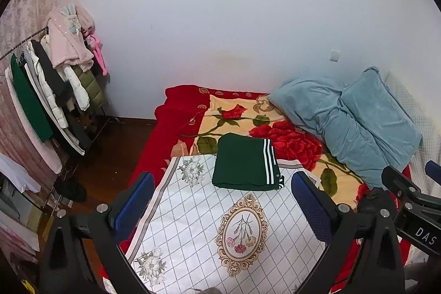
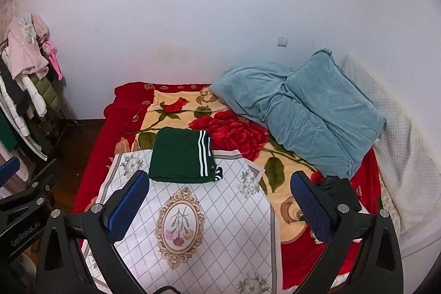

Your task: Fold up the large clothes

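Note:
A dark green garment with white stripes (image 1: pixel 245 161) (image 2: pixel 182 156) lies folded into a neat rectangle at the far edge of a white checked cloth with flower prints (image 1: pixel 220 225) (image 2: pixel 198 225) spread on the bed. My left gripper (image 1: pixel 223 203) hangs open above the cloth, well short of the garment, with nothing between its blue pads. My right gripper (image 2: pixel 220 203) is also open and empty over the same cloth. Each gripper's black body shows at the edge of the other's view.
The bed carries a red rose blanket (image 1: pixel 193 117) (image 2: pixel 237 128). A blue quilt (image 1: pixel 355 117) (image 2: pixel 306 106) is bundled at the right by the wall. A clothes rack (image 1: pixel 55 90) (image 2: pixel 24 90) full of coats stands left, beside dark wooden floor (image 1: pixel 115 150).

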`<state>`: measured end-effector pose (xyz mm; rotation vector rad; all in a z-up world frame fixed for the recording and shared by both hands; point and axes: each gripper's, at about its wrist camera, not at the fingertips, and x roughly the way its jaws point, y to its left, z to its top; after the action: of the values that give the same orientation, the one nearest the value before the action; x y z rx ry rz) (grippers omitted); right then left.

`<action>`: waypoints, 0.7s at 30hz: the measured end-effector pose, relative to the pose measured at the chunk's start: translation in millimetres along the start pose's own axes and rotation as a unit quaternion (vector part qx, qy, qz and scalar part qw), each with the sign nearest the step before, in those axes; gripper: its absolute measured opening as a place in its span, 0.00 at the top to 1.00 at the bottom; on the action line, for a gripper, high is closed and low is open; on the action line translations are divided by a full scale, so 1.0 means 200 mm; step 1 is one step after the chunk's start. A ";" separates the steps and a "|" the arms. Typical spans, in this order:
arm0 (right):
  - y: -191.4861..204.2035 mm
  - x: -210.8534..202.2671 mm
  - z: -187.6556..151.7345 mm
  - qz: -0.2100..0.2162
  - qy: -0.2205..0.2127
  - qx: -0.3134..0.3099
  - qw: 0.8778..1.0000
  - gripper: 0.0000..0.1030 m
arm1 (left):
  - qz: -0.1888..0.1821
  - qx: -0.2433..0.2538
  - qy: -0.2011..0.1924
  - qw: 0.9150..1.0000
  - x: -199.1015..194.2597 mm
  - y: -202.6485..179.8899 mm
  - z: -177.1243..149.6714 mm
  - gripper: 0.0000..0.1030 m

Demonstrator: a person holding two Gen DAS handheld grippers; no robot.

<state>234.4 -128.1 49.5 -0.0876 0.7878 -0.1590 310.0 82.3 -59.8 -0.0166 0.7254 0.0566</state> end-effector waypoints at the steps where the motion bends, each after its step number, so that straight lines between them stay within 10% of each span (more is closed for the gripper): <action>1: 0.00 -0.01 0.00 0.000 0.000 -0.001 1.000 0.00 | 0.000 -0.001 0.000 1.000 -0.01 0.00 0.00 0.02; 21: 0.02 -0.05 0.04 0.013 -0.001 -0.016 1.000 0.00 | 0.002 -0.004 -0.001 1.000 -0.10 0.01 -0.01 0.02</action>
<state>232.8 -122.4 61.1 -0.1067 0.7892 -0.1214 293.7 83.2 -47.9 -0.0232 0.7236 0.0642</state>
